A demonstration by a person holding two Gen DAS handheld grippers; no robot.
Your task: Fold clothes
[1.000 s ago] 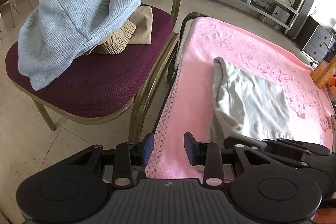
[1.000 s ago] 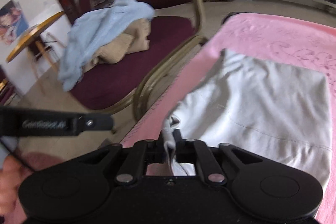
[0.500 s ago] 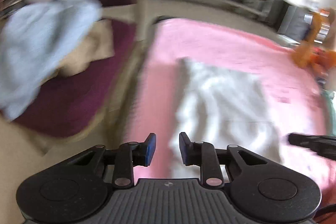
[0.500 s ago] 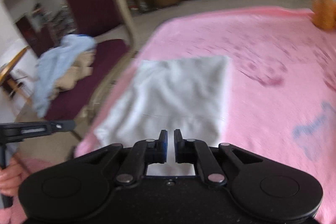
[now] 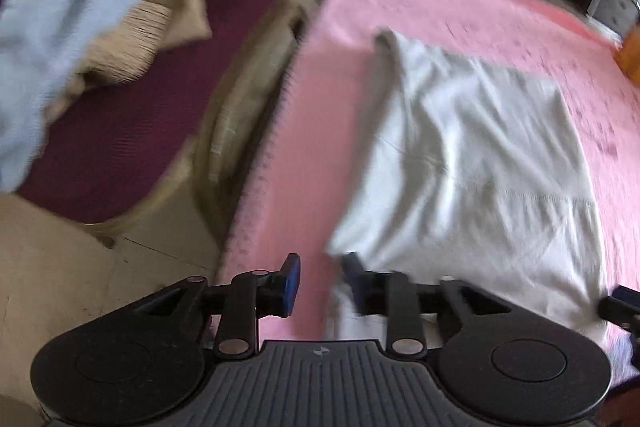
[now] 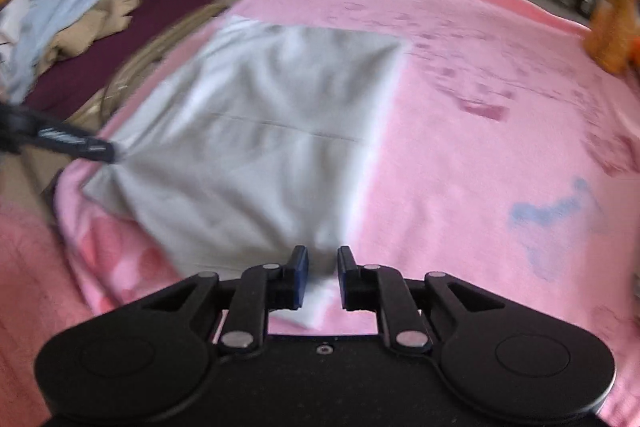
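Two grippers: both sit low over the near edge of a pink blanket [image 6: 480,131], each with its jaws spread and nothing between the pads.
White garment [image 5: 472,163]: lies flat on the pink blanket, folded into a rough rectangle, with a stitched seam running across its middle.
Left gripper [image 5: 320,279]: at the garment's near left corner; its right fingertip touches or overlaps the cloth edge, while its left fingertip is over bare blanket.
Right gripper [image 6: 323,267]: at the garment's near right corner; the cloth edge runs up between the two fingers, whether touching them cannot be told.
Garment relative to both: it spreads away from the fingertips, between the two grippers.
Cross views: the left gripper's black arm shows at the left of the right wrist view, by the garment's left edge; a dark piece of the right gripper shows at the right rim of the left wrist view.
Chair [image 5: 224,131]: dark red seat, just left of the blanket, carrying a pale blue garment [image 5: 60,11] over a beige garment [image 5: 152,23].
Orange toy [image 6: 616,15]: at the blanket's far right, well apart from the white garment.
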